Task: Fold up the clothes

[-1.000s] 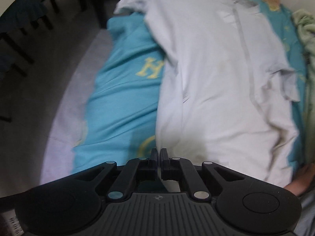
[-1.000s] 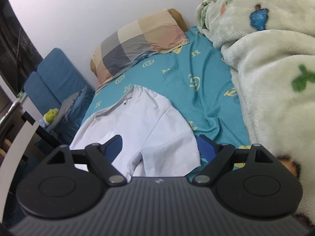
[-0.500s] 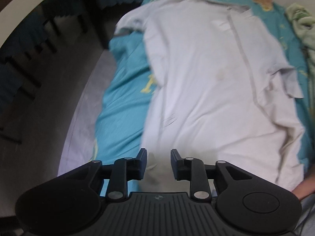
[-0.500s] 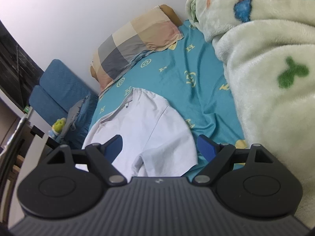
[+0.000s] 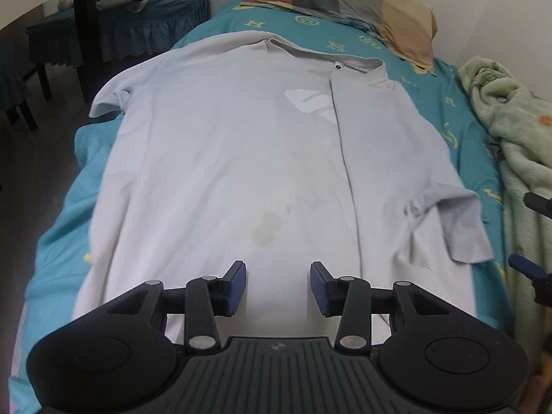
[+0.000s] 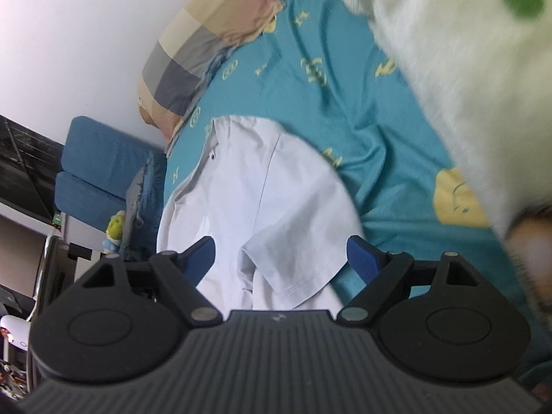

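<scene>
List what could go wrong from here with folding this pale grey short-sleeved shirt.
1. The pale grey short-sleeved shirt has its far sleeve hanging off the edge of the teal patterned bed sheet; a pull might drag it floorward.
2. The fluffy pale green blanket crowds the right gripper, whose open jaws might snag it.

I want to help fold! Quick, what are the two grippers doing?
Left gripper: opening, holding nothing, above the shirt.
Right gripper: wide open, empty, over the shirt's sleeve.

left gripper (image 5: 277, 284) jaws opening, right gripper (image 6: 281, 258) apparently wide
</scene>
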